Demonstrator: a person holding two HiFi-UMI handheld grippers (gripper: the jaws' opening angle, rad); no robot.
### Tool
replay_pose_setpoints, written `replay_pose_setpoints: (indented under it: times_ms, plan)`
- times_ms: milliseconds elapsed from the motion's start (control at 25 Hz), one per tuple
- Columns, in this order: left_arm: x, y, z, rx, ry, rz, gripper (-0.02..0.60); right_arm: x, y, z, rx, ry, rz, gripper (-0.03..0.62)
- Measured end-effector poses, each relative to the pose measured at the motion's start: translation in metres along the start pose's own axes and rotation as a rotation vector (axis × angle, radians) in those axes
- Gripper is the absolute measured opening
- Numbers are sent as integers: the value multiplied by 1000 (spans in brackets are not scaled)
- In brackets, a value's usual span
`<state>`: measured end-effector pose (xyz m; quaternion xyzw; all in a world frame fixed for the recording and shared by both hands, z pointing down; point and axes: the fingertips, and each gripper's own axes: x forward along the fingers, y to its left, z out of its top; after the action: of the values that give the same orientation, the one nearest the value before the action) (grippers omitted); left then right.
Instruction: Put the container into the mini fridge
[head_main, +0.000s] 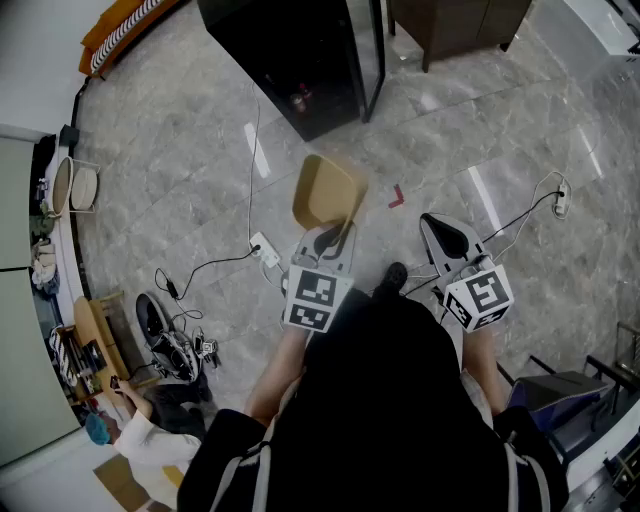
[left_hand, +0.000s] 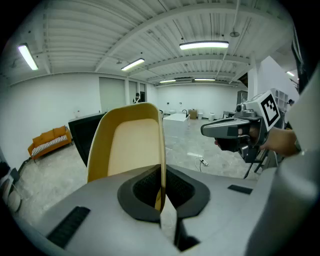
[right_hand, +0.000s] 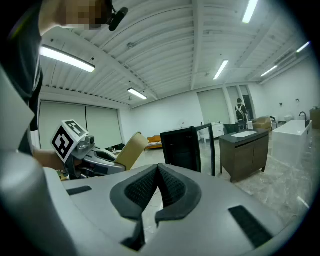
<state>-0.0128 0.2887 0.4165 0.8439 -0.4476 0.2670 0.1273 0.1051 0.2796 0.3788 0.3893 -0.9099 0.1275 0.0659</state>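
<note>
Carrying is the step in hand: the container (head_main: 328, 192) is held in the air at the centre of the frame, its thin wall pinched between the jaws of the left gripper (head_main: 330, 240). The right gripper (head_main: 445, 238) is closed on nothing. The mini fridge (head_main: 290, 60), at the upper centre, seems to stand open; next, the container probably must be brought forward and lowered to its opening.

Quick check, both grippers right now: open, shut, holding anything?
Left hand-held gripper: shut on the container, gripping its wall.
Right hand-held gripper: shut, empty.
</note>
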Motion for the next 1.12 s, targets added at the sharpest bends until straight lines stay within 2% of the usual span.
replay_pose_setpoints:
  times_ms: [400,560,840,1120]
  plan:
    - [-1,-14,-1,14,-7,0,35,-21,-2,-13,38,-5,-20,17]
    - [-4,-16,1,19,-5,9,35,-23,0,-14,-5,-10,-17,18]
    - [-8,-4,-7,1,12,27,35,-14,6,-25,41,10,0,18]
    - [5,19,-11,-23,36,16,35,3,-12,-29,84,32,-40,18]
